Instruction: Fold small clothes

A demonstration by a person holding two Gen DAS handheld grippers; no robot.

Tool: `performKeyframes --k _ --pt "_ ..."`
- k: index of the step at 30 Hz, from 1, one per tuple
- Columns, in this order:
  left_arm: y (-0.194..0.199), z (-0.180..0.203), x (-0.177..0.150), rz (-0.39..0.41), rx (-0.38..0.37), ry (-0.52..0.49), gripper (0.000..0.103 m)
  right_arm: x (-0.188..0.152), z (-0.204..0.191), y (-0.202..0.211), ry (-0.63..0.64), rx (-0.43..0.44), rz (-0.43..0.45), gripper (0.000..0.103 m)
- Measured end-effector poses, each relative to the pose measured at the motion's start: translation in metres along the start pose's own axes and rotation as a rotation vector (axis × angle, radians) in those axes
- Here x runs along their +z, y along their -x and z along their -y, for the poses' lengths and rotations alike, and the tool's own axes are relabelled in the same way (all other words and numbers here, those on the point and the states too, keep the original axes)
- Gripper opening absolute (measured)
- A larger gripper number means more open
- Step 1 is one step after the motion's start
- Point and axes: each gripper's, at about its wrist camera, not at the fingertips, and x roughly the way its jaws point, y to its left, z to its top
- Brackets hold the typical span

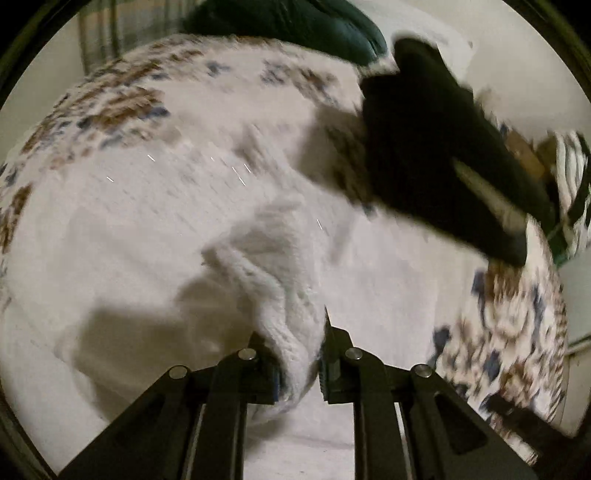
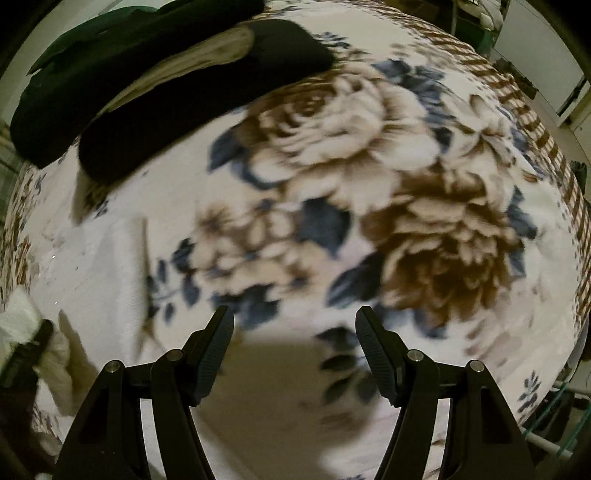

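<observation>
A white knitted garment (image 1: 192, 229) lies spread on a floral blanket (image 1: 509, 332). My left gripper (image 1: 299, 365) is shut on a bunched fold of the white garment and lifts it off the surface. In the right wrist view the white garment (image 2: 107, 280) shows at the left edge, with the left gripper beside it. My right gripper (image 2: 295, 332) is open and empty above the floral blanket (image 2: 369, 184), to the right of the garment.
A folded black garment (image 1: 443, 155) lies on the blanket beyond the white one; it also shows in the right wrist view (image 2: 155, 85). A dark green cloth (image 1: 295, 22) lies behind it. The blanket's checked border (image 2: 546, 140) runs along the far right edge.
</observation>
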Motion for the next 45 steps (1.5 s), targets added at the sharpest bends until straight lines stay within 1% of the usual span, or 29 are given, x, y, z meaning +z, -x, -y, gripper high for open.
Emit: performKeyframes --k 2,3,4,5,6,7,9,11,13,14,15,17,19,22,23,24,25,26,27,29,32,35,37,39,40,42,43,44,45 --pt "-0.011 0.010 -0.007 -0.034 0.000 -0.028 0.018 0.005 0.012 0.000 0.000 0.027 -0.003 0.071" --pt "-0.011 0.013 -0.009 -0.034 -0.004 -0.034 0.028 0.007 0.015 0.000 0.001 0.052 -0.006 0.071" --pt "-0.007 0.013 -0.008 -0.029 -0.023 -0.037 0.053 0.006 0.017 0.001 0.002 0.080 -0.010 0.071" --pt "-0.003 0.014 -0.008 -0.030 -0.043 -0.041 0.070 0.008 0.018 0.002 0.006 0.113 -0.018 0.071" --pt "0.006 0.013 -0.004 -0.028 -0.064 -0.046 0.094 0.009 0.019 0.003 0.010 0.142 -0.024 0.071" --pt "0.013 0.010 -0.002 -0.019 -0.078 -0.048 0.096 0.010 0.020 0.005 0.014 0.172 -0.028 0.071" --pt "0.035 -0.001 0.002 0.024 -0.089 -0.047 0.096 0.007 0.017 0.011 0.012 0.240 -0.045 0.071" --pt "0.057 -0.023 0.009 0.053 -0.062 -0.023 0.096 0.001 0.008 0.016 0.014 0.320 -0.072 0.071" --pt "0.077 -0.055 0.016 0.090 0.008 0.017 0.096 -0.004 -0.010 0.022 0.037 0.372 -0.097 0.071" --pt "0.083 -0.071 0.017 0.097 0.053 0.030 0.096 -0.006 -0.024 0.024 0.055 0.409 -0.108 0.071" --pt "0.088 -0.092 0.018 0.102 0.116 0.048 0.096 -0.009 -0.037 0.026 0.071 0.430 -0.117 0.071" --pt "0.090 -0.119 0.017 0.101 0.171 0.073 0.096 -0.009 -0.069 0.022 0.116 0.469 -0.141 0.071" --pt "0.082 -0.151 0.013 0.063 0.239 0.093 0.096 -0.013 -0.096 0.015 0.164 0.468 -0.157 0.071" --pt "0.073 -0.184 0.004 0.026 0.305 0.110 0.096 -0.019 -0.132 -0.003 0.241 0.394 -0.180 0.071" --pt "0.072 -0.191 0.002 0.020 0.312 0.117 0.096 -0.023 -0.144 -0.011 0.276 0.353 -0.193 0.070" --pt "0.070 -0.199 -0.001 0.013 0.316 0.123 0.096 -0.027 -0.148 -0.015 0.296 0.325 -0.196 0.066" --pt "0.068 -0.207 -0.003 0.003 0.324 0.130 0.096 -0.034 -0.152 -0.016 0.317 0.300 -0.186 0.043" --pt "0.066 -0.211 -0.005 -0.002 0.327 0.132 0.097 -0.039 -0.155 -0.014 0.350 0.265 -0.156 0.014" --pt "0.064 -0.216 -0.006 -0.008 0.325 0.136 0.097 -0.042 -0.159 -0.012 0.373 0.230 -0.129 0.014" --pt "0.064 -0.225 -0.006 -0.010 0.319 0.140 0.097 -0.049 -0.159 0.000 0.397 0.210 -0.068 0.014" --pt "0.062 -0.236 -0.002 -0.011 0.303 0.146 0.097 -0.052 -0.166 0.022 0.423 0.215 0.006 0.012" --pt "0.063 -0.246 0.006 -0.008 0.282 0.160 0.097 -0.040 -0.168 0.048 0.421 0.226 0.088 0.009" --pt "0.063 -0.253 0.011 -0.005 0.270 0.165 0.097 -0.030 -0.168 0.053 0.403 0.233 0.099 0.009" --pt "0.062 -0.257 0.016 -0.002 0.262 0.165 0.097 -0.017 -0.161 0.058 0.360 0.235 0.117 0.007" --pt "0.061 -0.259 0.018 0.000 0.260 0.161 0.097 -0.011 -0.158 0.059 0.342 0.225 0.125 0.003" --pt "0.060 -0.263 0.020 0.000 0.259 0.158 0.096 0.000 -0.153 0.059 0.318 0.237 0.139 0.003" --pt "0.059 -0.266 0.021 -0.002 0.258 0.158 0.097 0.004 -0.152 0.058 0.312 0.237 0.137 0.003" --pt "0.058 -0.268 0.022 -0.007 0.258 0.159 0.097 0.008 -0.153 0.049 0.311 0.220 0.118 0.003" --pt "0.057 -0.271 0.022 -0.012 0.256 0.163 0.097 0.010 -0.155 0.041 0.308 0.225 0.083 0.003"
